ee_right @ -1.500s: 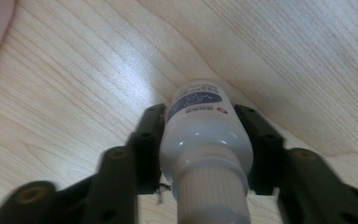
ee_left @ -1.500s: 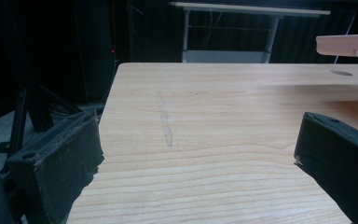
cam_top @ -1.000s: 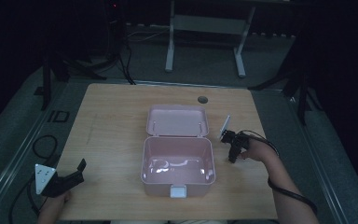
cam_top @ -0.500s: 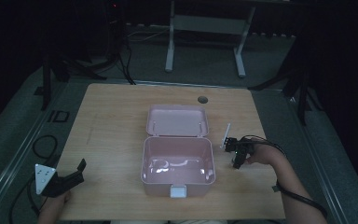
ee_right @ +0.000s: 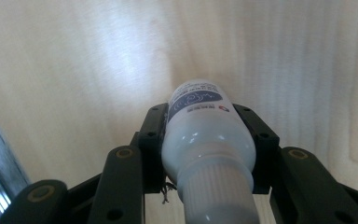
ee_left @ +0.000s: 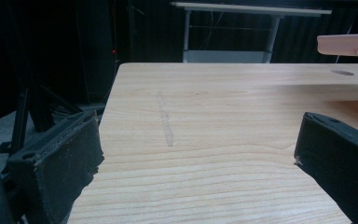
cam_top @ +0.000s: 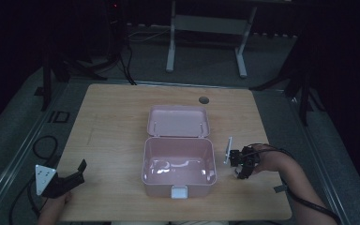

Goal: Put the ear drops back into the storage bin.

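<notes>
A white bottle point(ee_right: 208, 140) is pinched between the jaws of the right gripper point(cam_top: 242, 165), just right of the open pink box point(cam_top: 178, 161). The left gripper point(cam_top: 70, 178), well left of the box, has its jaws spread, holding nothing.

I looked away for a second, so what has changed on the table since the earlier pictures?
The right gripper, shut on a small white bottle, drew back from beside the lid toward the person's edge and now sits right of the open pink box. The left gripper, open at the table's near left corner, and the box stayed put.
</notes>
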Demonstrator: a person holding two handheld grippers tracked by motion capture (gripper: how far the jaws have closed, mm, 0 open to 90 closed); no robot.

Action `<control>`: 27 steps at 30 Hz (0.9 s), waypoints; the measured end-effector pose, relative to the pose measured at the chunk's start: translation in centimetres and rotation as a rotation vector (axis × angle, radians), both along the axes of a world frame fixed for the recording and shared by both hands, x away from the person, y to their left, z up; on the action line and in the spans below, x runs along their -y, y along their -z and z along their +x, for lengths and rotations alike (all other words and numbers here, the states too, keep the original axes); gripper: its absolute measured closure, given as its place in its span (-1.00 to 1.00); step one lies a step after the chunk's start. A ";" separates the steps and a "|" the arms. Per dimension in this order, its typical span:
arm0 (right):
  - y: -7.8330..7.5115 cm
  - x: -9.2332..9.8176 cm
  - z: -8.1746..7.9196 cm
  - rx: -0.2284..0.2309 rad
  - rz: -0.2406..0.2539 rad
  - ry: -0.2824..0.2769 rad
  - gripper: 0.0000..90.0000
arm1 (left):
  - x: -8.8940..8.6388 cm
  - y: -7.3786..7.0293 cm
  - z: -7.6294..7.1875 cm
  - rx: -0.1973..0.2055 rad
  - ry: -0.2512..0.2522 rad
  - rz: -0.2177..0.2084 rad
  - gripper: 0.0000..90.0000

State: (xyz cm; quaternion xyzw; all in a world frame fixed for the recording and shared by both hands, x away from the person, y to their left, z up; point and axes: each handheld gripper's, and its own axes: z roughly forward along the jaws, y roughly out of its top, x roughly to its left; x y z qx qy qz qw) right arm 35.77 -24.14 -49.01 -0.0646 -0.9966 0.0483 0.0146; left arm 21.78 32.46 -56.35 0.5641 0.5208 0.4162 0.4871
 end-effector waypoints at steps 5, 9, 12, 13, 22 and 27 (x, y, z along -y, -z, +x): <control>-0.3 -0.4 -1.7 -0.006 -0.007 -0.106 0.32 | 0.0 0.0 0.0 -0.001 -0.002 0.000 -0.98; -0.3 -0.6 -2.3 -0.015 -0.019 -0.127 0.32 | 0.0 0.0 0.0 -0.001 -0.002 0.001 -0.98; -0.3 -1.0 -2.7 -0.026 -0.022 -0.145 0.32 | 0.0 0.0 0.0 -0.001 -0.002 0.000 -0.98; -0.4 -1.1 -2.8 -0.027 -0.021 -0.151 0.32 | 0.0 0.0 0.0 -0.002 -0.002 -0.001 -0.98; -1.4 -1.5 -3.2 -0.035 -0.024 -0.164 0.32 | 0.0 0.0 0.0 0.000 -0.002 0.001 -0.98; -2.6 -1.6 -3.4 -0.030 0.001 -0.170 0.32 | 0.0 0.0 0.0 -0.001 -0.003 0.001 -0.98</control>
